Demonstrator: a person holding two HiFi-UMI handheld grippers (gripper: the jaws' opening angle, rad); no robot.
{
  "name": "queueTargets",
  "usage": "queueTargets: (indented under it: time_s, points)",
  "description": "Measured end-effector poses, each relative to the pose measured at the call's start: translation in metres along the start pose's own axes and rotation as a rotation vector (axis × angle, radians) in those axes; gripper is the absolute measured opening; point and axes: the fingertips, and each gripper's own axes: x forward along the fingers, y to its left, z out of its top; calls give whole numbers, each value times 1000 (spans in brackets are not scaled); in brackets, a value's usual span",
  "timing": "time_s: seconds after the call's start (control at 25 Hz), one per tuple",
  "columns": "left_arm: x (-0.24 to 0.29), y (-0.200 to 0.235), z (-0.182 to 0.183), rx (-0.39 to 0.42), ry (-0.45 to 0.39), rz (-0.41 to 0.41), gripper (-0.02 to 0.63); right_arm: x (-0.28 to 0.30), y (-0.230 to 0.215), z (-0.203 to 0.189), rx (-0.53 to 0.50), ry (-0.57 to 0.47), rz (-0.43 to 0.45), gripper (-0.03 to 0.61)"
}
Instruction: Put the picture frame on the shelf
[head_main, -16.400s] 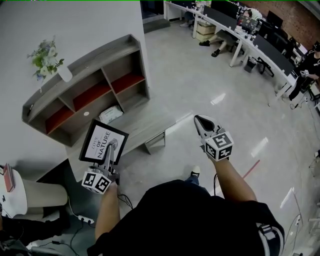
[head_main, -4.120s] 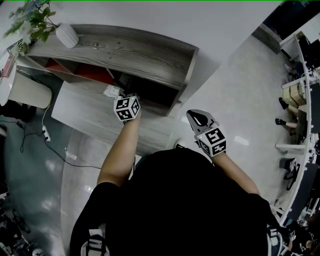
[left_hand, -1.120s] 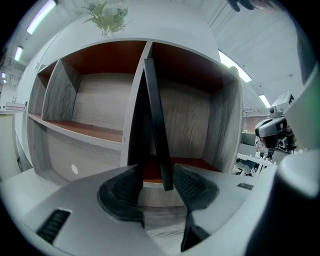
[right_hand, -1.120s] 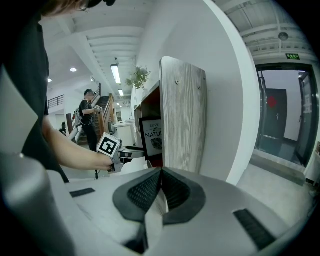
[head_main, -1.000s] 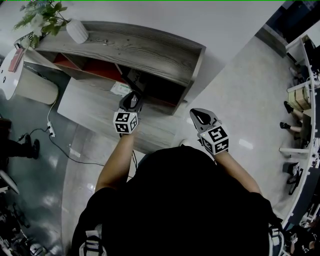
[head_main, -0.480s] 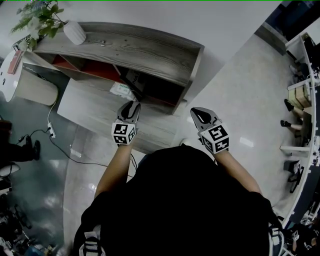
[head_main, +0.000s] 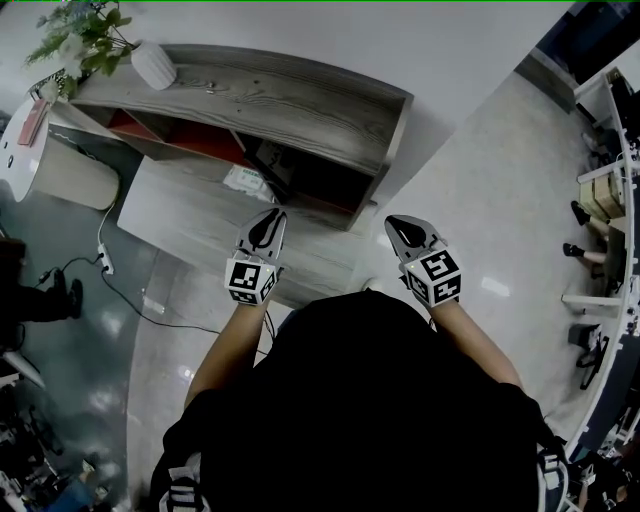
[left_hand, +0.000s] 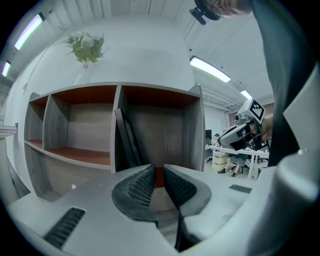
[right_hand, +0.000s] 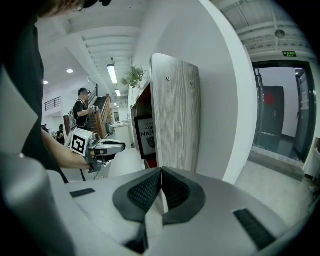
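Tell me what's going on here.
A person with a claw in each hand stands before a grey shelf. The picture frame already leans inside the shelf's right-hand compartment. The left claw holds nothing; its jaws have just been closing and stand slightly apart. The right claw is shut and empty, off to the side.

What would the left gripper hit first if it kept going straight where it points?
Probably the shelf, low in its right-hand compartment, though depth is hard to judge. The picture frame leaning inside sits just left of that line. The left gripper has just been closing its jaws, with nothing between them.
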Motion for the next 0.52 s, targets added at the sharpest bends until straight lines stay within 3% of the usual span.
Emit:
queueTargets:
  time_s: [0.52]
  points:
    - [-8,-39,54,118,-68,-91,21,2,0,-7,29,6,11,14]
